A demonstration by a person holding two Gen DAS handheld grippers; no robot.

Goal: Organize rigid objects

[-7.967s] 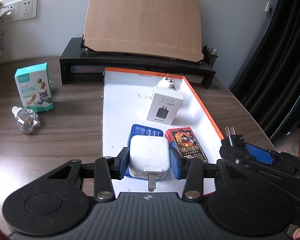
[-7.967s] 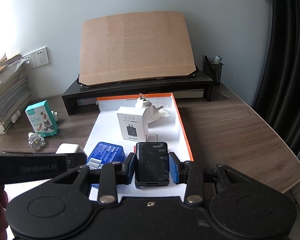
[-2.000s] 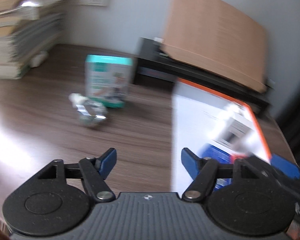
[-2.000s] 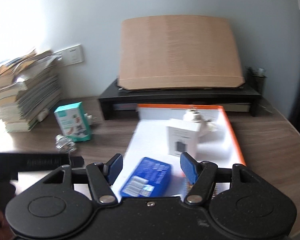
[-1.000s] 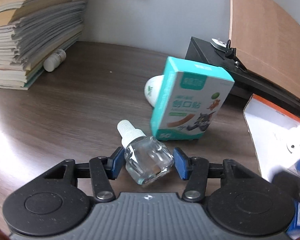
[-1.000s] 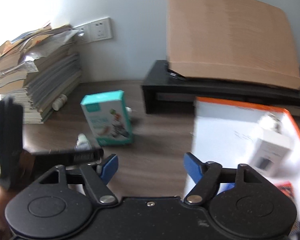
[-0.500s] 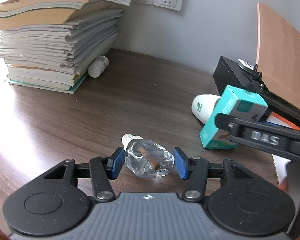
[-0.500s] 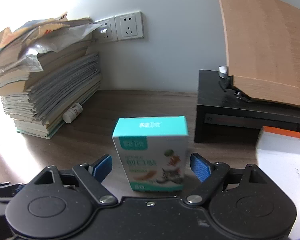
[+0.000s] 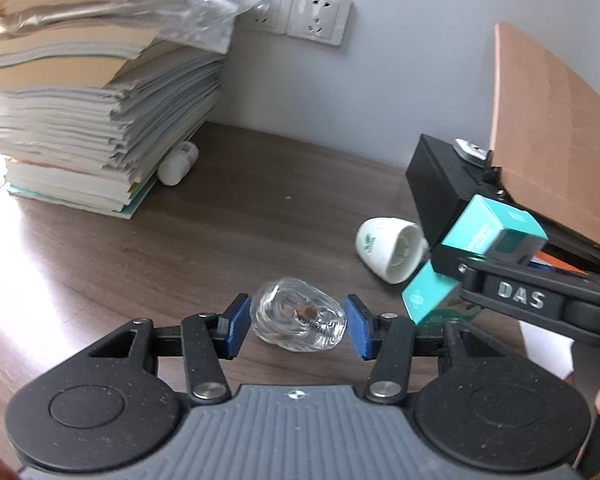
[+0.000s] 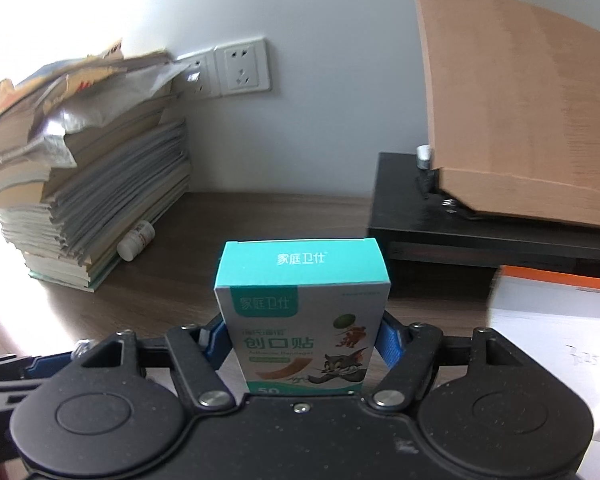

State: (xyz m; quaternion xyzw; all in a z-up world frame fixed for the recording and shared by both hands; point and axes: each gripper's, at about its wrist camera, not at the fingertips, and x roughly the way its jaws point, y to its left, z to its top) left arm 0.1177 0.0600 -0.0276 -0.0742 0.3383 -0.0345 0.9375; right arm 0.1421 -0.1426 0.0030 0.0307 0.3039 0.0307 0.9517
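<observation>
A small clear glass bottle (image 9: pixel 298 325) lies between the blue pads of my left gripper (image 9: pixel 298 326). Small gaps show on both sides, so the jaws are open around it. My right gripper (image 10: pixel 302 342) is shut on the teal bandage box (image 10: pixel 302 312), its pads against both sides of the box. The same box (image 9: pixel 476 256) shows tilted in the left wrist view, held in the right gripper (image 9: pixel 460 276). A corner of the white tray with an orange rim (image 10: pixel 556 276) shows at the right.
A tall stack of books and papers (image 9: pixel 88 120) stands at the left with a small white pill bottle (image 9: pixel 178 164) beside it. A white cup (image 9: pixel 388 248) lies on its side. A black stand (image 10: pixel 480 220) carries a tilted cardboard sheet (image 10: pixel 520 100). Wall sockets (image 10: pixel 240 66) are behind.
The right gripper has closed onto the teal box and tilted it. The left gripper has opened slightly around the glass bottle, whose base now faces the camera.
</observation>
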